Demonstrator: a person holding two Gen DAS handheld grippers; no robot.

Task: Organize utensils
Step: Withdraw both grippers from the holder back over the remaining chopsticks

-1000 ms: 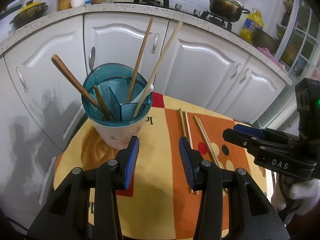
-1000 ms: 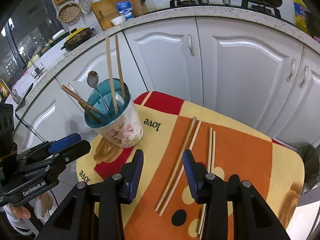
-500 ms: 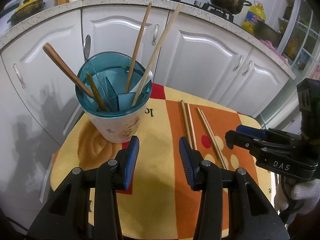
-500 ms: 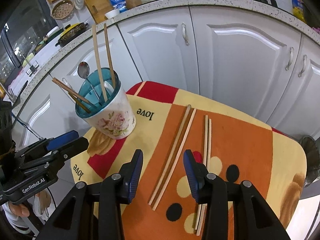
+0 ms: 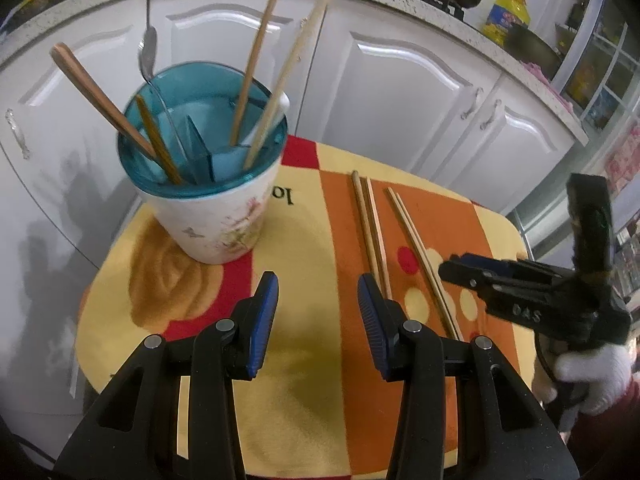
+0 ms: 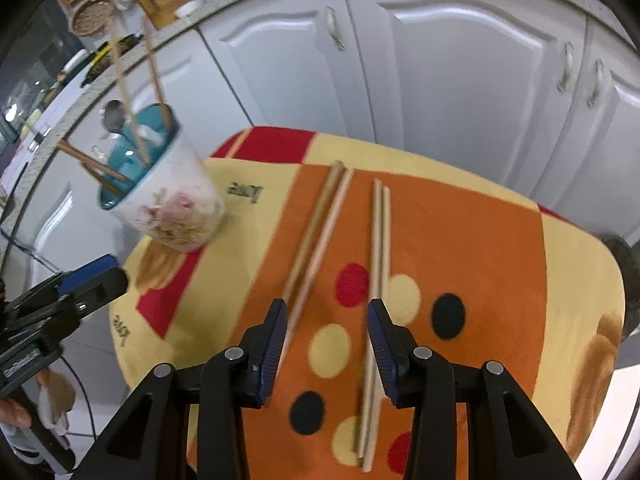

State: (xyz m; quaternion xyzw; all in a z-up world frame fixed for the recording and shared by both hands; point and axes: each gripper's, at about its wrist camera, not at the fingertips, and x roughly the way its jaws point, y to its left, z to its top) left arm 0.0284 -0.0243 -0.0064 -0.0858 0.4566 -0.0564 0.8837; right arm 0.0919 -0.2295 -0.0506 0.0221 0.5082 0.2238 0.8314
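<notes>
A white floral holder with a teal divided insert (image 5: 208, 184) (image 6: 172, 200) stands at the left of a small cloth-covered table (image 5: 304, 400) (image 6: 500, 260). Chopsticks and a metal spoon (image 5: 148, 54) stick out of it. Two pairs of wooden chopsticks lie side by side on the orange stripe: one pair (image 5: 370, 232) (image 6: 320, 232), the other (image 5: 420, 256) (image 6: 378, 248). My left gripper (image 5: 318, 304) hovers open over the cloth right of the holder. My right gripper (image 6: 326, 328) hovers open just above the two pairs, nothing between its fingers.
White cabinet doors (image 5: 400, 92) curve close behind the table under a speckled counter with pots and a yellow oil bottle (image 5: 506, 16). A white-gloved hand (image 5: 592, 372) holds the right gripper at the table's right edge. A cutting board and baskets (image 6: 88, 16) sit on the counter.
Both grippers have sunk toward the table; the holder and the chopsticks look larger and nearer. The right gripper has dropped closer over the two lying pairs. Neither jaw opening has altered.
</notes>
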